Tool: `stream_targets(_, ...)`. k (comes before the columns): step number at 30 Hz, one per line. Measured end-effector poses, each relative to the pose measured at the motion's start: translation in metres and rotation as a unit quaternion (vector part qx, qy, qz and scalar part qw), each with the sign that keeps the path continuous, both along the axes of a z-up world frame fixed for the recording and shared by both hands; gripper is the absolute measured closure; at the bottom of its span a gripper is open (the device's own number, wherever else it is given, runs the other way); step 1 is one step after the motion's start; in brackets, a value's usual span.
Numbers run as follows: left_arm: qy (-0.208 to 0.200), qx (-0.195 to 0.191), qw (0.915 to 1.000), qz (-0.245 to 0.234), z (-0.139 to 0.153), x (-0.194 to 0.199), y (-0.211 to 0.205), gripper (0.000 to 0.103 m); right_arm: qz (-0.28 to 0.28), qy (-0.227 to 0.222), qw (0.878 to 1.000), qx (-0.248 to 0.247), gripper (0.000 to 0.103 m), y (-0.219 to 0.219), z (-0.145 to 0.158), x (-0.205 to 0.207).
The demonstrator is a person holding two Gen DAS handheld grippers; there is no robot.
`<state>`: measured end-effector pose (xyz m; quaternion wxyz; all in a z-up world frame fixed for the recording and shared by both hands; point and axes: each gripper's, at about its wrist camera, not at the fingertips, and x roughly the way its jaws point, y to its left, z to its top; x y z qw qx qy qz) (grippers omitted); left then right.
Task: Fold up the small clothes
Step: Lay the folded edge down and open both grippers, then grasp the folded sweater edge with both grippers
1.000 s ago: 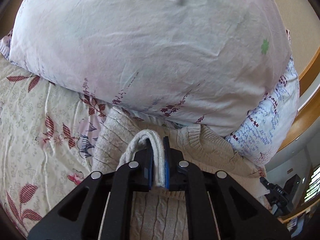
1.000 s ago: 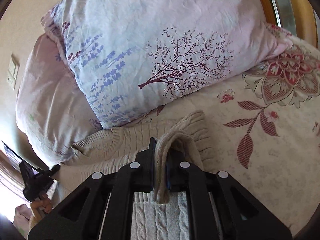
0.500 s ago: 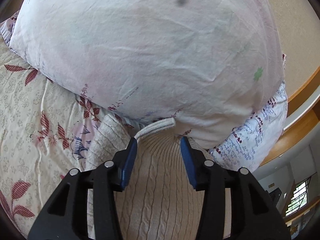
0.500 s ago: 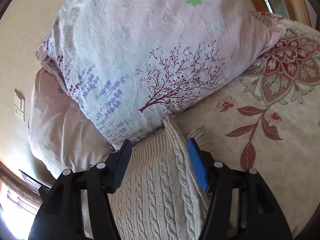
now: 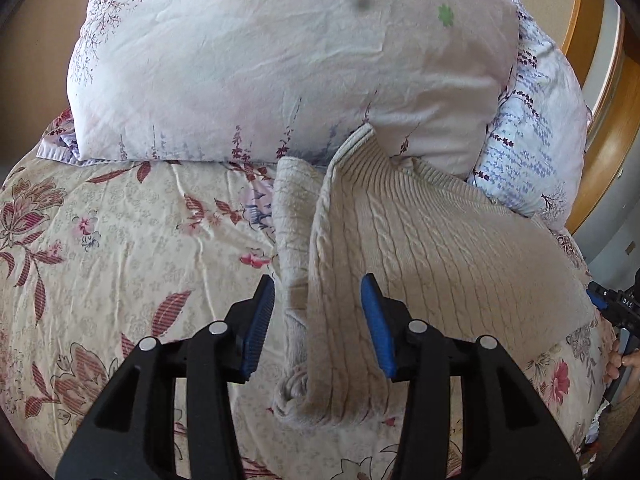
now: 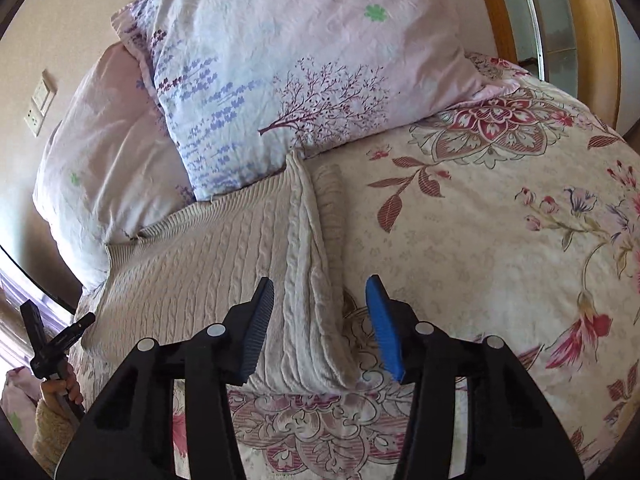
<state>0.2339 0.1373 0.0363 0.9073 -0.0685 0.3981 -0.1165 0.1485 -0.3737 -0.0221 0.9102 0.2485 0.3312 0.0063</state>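
A beige cable-knit sweater lies folded on the floral bedspread, its ribbed far edge against the pillows. My left gripper is open and empty above the sweater's left folded edge, where a sleeve is tucked alongside. In the right wrist view the sweater lies left of centre. My right gripper is open and empty above its right folded edge. Each gripper shows small at the edge of the other's view: the right, the left.
Two pillows stand behind the sweater: a pale pink one and a white one with a lavender and tree print. A wooden bed frame runs on the right. Wall sockets show on the far left wall. The bedspread stretches right.
Both grippers were shut on the sweater's edge a second ago. They have opened, let it go on the bed, and pulled back and up, so more of the sweater shows.
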Motion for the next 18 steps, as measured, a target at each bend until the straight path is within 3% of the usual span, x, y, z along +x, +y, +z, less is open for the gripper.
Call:
stream_targets(3, 0.007, -0.006, 0.9999, -0.006, -0.006, -0.003, -0.003, 0.063, 0.013, 0.009, 1.000, -0.013, 0.075, 0.011, -0.004, 0.004)
stream_targets(6, 0.002, 0.001, 1.0000, -0.003, -0.006, -0.006, -0.006, 0.073, 0.010, 0.010, 1.000, -0.026, 0.086, 0.017, -0.006, 0.004)
stream_targets(11, 0.001, -0.006, 1.0000, -0.007, -0.002, -0.010, -0.007, 0.092, 0.011, -0.007, 0.999, -0.046, 0.089, 0.022, 0.002, -0.002)
stream_targets(18, -0.005, -0.032, 0.9993, -0.020, 0.007, -0.022, 0.001, 0.095, 0.004, -0.040, 0.998, -0.053, 0.090, 0.028, 0.018, -0.019)
